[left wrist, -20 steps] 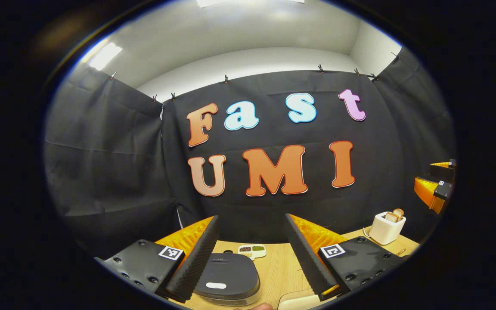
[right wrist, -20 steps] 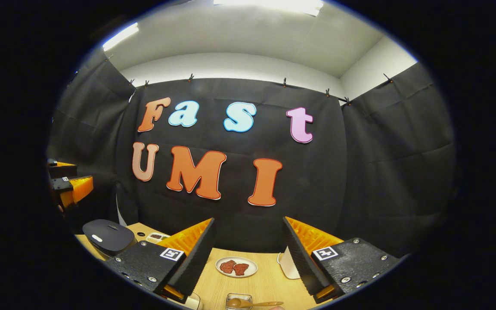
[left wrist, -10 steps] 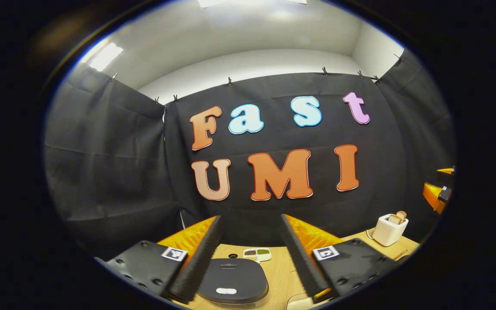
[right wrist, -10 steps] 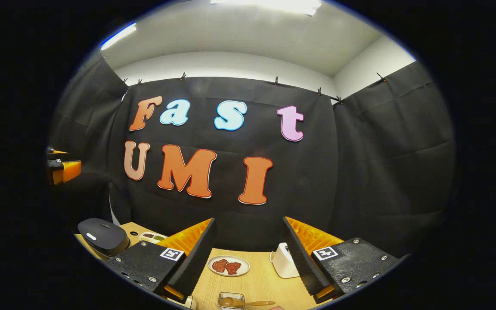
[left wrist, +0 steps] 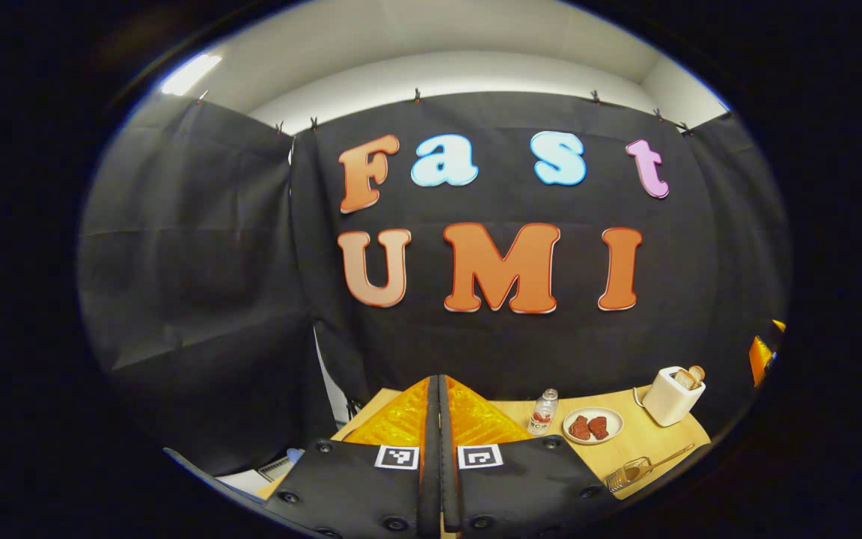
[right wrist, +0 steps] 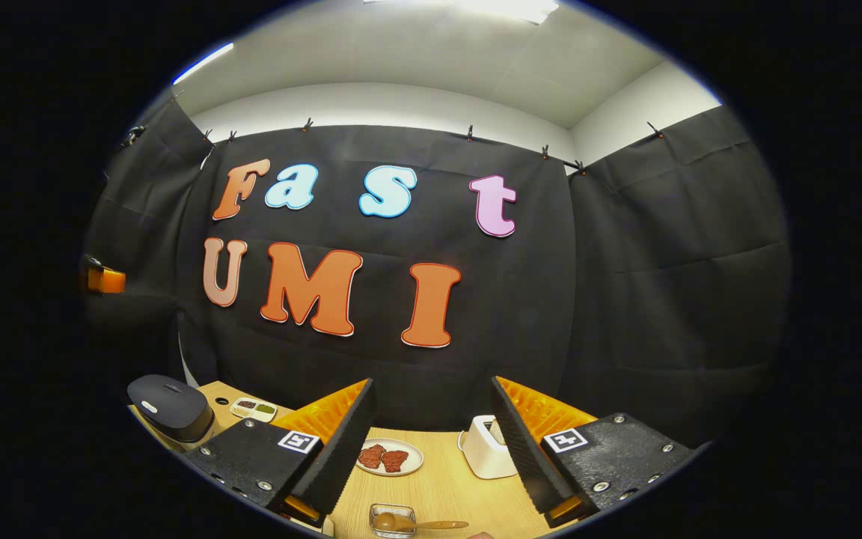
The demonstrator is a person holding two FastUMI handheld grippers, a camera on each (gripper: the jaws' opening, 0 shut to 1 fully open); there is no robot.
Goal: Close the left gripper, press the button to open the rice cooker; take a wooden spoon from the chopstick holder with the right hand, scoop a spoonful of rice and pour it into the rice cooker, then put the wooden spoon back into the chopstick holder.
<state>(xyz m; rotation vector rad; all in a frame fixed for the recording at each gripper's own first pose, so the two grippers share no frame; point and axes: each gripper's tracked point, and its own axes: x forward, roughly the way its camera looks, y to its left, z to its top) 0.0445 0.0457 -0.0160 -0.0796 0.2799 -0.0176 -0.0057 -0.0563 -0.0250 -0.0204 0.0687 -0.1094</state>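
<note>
In the left gripper view, my left claw point(left wrist: 438, 397) has its two fingers pressed flat together with nothing between them, pointing up at twelve o'clock over the wooden table point(left wrist: 663, 438). Off to my three o'clock side, well apart from the fingertips, stands a small bottle point(left wrist: 543, 412), and just beside it at three o'clock lies a white plate point(left wrist: 592, 425) with two dark red pieces on it. Farther out at about two o'clock sits a white toaster point(left wrist: 672, 396) with bread in its slots. At four o'clock, near the table's edge, a small clear container point(left wrist: 624, 474) lies with the wooden spoon point(left wrist: 659, 457) in it, the handle slanting up toward two o'clock. At the far three o'clock rim I catch a sliver of my right claw point(left wrist: 764, 350).

In the right gripper view, my right claw point(right wrist: 431, 397) is spread wide and holds nothing. Between the fingers, the plate point(right wrist: 389, 457) lies toward eleven o'clock of the gap's bottom, and the toaster point(right wrist: 485, 448) stands partly behind my right-hand finger. At six o'clock, close under the claw, the clear container point(right wrist: 392, 520) holds the spoon's bowl, with the handle point(right wrist: 438, 525) running toward three o'clock. The rice cooker point(right wrist: 169, 406), lid down, sits well away at nine o'clock, a small divided dish point(right wrist: 254, 409) just beside it. My left claw point(right wrist: 105, 281) shows higher at nine o'clock.
</note>
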